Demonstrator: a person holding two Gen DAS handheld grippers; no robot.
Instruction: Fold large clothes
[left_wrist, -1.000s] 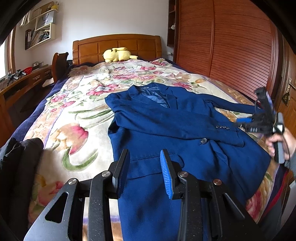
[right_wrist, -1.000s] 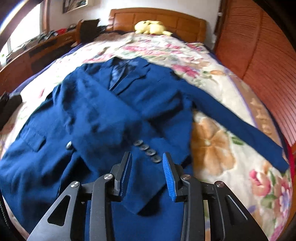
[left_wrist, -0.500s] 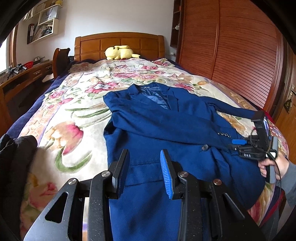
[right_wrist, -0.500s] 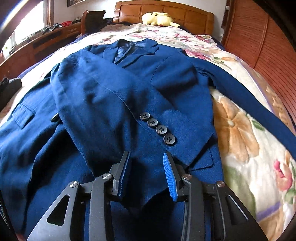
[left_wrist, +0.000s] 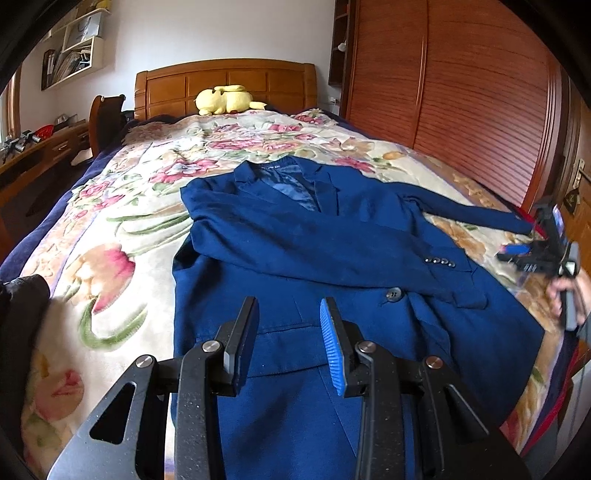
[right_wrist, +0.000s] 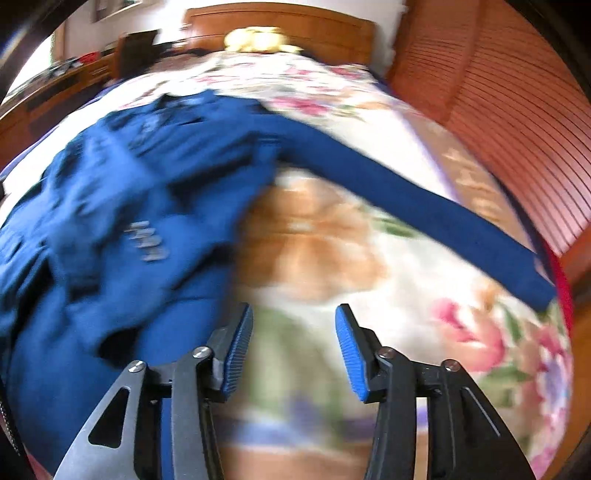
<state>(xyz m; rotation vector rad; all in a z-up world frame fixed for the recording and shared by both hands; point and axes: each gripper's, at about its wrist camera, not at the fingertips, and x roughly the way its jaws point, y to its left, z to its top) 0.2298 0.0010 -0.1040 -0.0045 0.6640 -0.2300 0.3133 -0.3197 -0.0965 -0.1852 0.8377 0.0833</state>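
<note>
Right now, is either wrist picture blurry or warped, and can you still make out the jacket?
Left wrist view: sharp, with fisheye bending at the edges; the blue jacket and its sleeve buttons read clearly past the left claw. Right wrist view: heavy motion blur smears the jacket and bedspread, though the right claw stays crisp.

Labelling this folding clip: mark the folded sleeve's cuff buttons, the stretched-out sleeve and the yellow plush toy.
cuff buttons (left_wrist: 439, 261), left wrist view, middle of the row
stretched-out sleeve (right_wrist: 424, 218), right wrist view, mid-length
yellow plush toy (left_wrist: 223, 99), left wrist view, its body
</note>
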